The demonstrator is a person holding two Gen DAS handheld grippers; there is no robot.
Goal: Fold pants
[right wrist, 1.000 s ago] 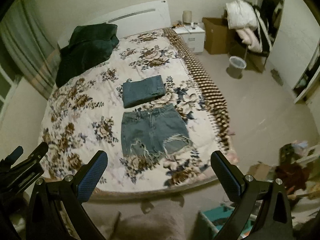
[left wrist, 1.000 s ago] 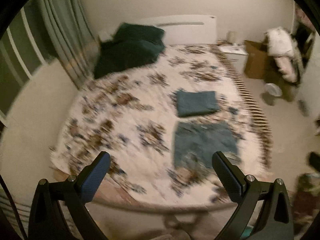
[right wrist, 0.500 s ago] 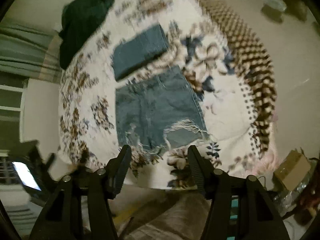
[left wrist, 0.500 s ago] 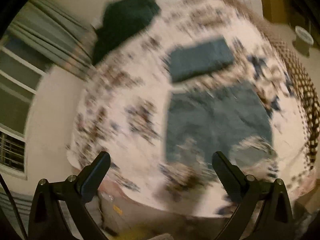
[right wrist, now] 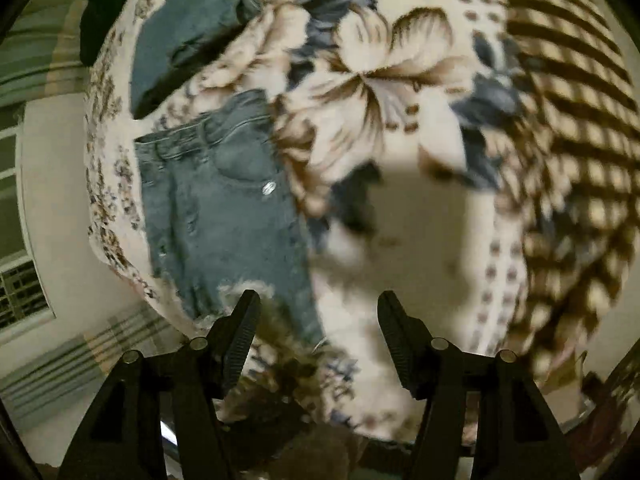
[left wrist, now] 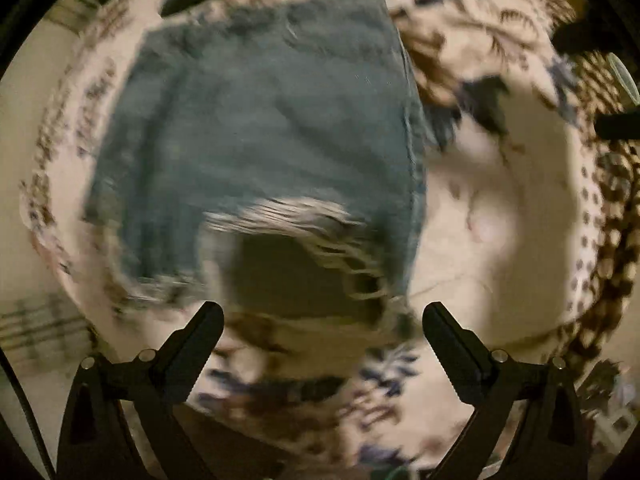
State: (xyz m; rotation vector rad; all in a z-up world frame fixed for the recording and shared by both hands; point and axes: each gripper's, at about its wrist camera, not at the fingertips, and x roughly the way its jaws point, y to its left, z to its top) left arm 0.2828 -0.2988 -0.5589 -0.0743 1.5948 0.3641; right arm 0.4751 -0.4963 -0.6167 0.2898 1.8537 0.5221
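While both of your grippers hang above the foot of the bed [right wrist: 440,208], nothing is held yet: the left gripper [left wrist: 322,332] has its fingers spread wide and empty, and the right gripper [right wrist: 318,320] has its fingers parted more narrowly, also empty. The denim shorts [left wrist: 260,128] lie flat and unfolded on the flowered bedspread near the foot edge of the bed, frayed hems toward you and waistband toward the head. That flat spread suits a first fold, and your left gripper looks lined up over the torn hem [left wrist: 288,216] of one leg, probably to pinch it there. Your right gripper sits just off the shorts' outer side edge, over bare bedspread, so it would need to shift toward the cloth before closing.

Through the left wrist view you get the shorts large but badly smeared, with the ripped hem and a dark shadow beneath it. Through the right wrist view you get sharper detail: the waistband [right wrist: 200,136], a pocket with its rivet [right wrist: 268,188], and a second, already folded denim piece [right wrist: 188,28] lying beyond the waistband, apart from the shorts, plus the checked border [right wrist: 572,120] along the bed's side edge.
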